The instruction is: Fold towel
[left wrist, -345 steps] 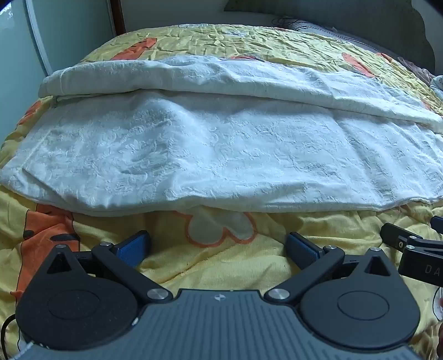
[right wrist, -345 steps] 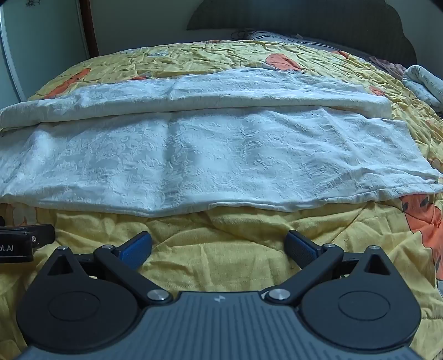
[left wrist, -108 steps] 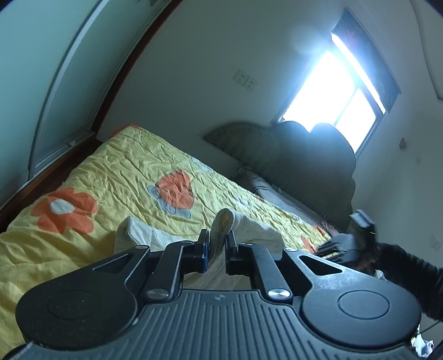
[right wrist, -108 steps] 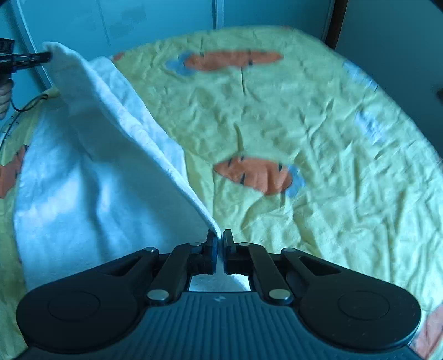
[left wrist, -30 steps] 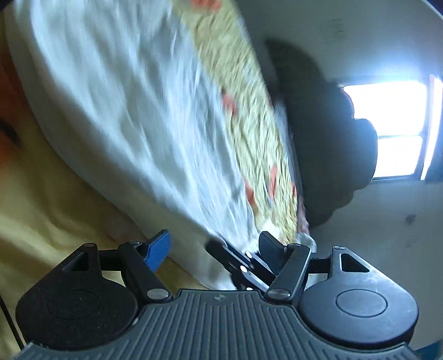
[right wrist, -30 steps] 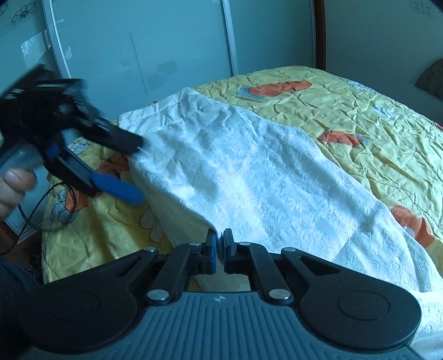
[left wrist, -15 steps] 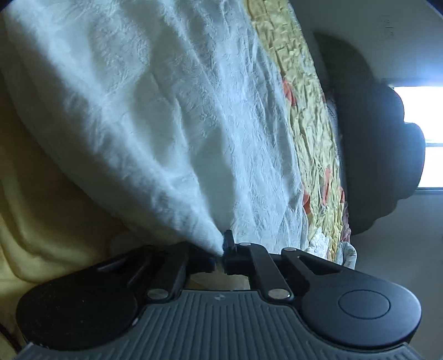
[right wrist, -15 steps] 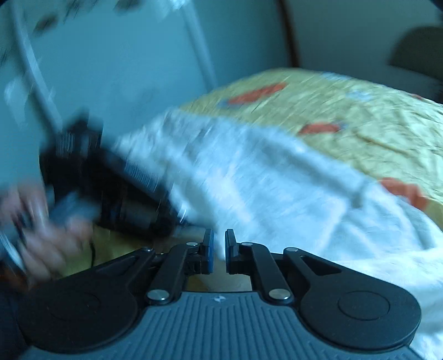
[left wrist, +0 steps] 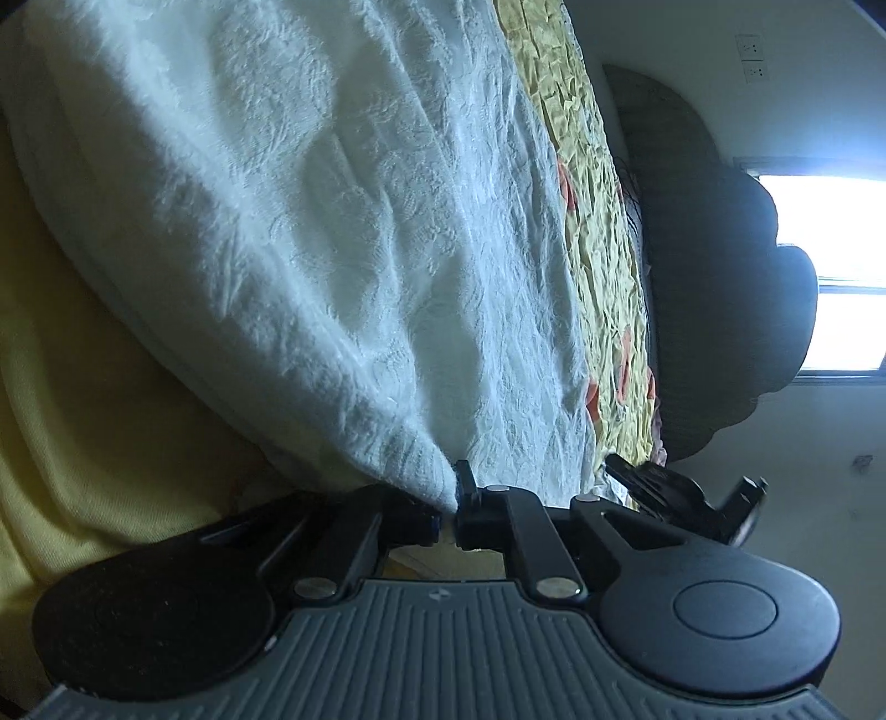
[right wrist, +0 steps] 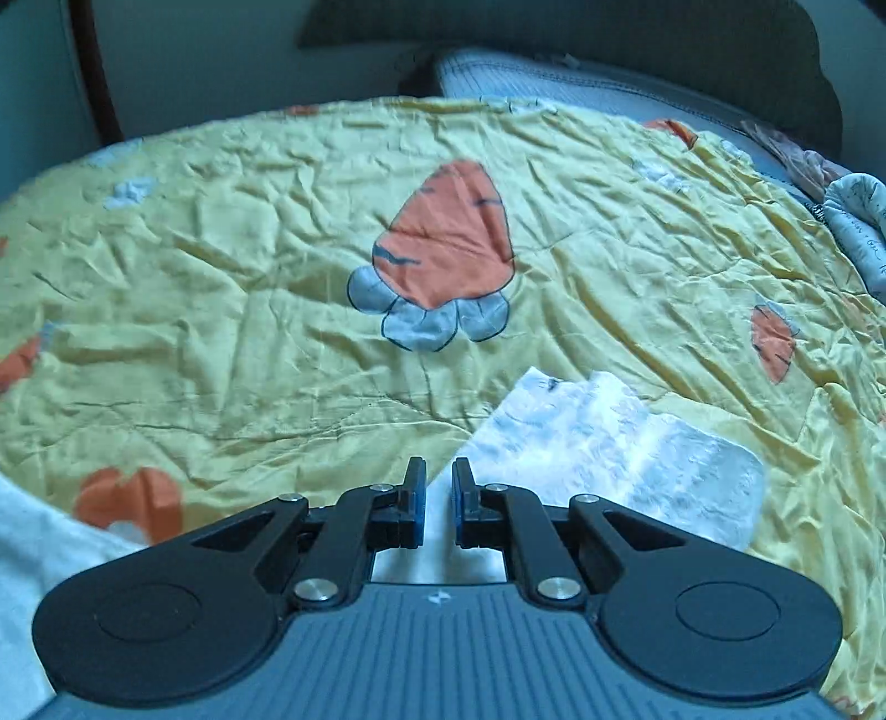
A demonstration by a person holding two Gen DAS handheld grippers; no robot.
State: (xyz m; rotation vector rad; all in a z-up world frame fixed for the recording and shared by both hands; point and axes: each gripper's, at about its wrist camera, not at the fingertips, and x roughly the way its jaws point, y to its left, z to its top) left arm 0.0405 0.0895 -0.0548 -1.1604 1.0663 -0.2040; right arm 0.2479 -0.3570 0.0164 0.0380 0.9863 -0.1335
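Note:
The white textured towel [left wrist: 332,232] lies along the yellow bed, one corner lifted. My left gripper [left wrist: 449,512] has that corner pinched between its pads, and the cloth fans up and left from the pinch; its jaws are opening slightly with the towel still between them. In the right wrist view my right gripper [right wrist: 437,504] hovers over the bedspread, its blue pads a narrow slit apart with nothing gripped. A flat end of the towel [right wrist: 620,459] lies just right of and beneath its fingers. The right gripper's black body [left wrist: 670,495] shows beside the left one.
A yellow bedspread [right wrist: 221,277] with orange carrot prints covers the bed. The dark headboard [right wrist: 609,50] and a grey pillow [right wrist: 581,83] are at the far end. A bundled pale cloth [right wrist: 858,227] sits at the right edge. A bright window [left wrist: 830,266] is behind the headboard.
My left gripper went from open to pinching the towel corner that the right one held. The right gripper let that corner go and swung away to face the headboard.

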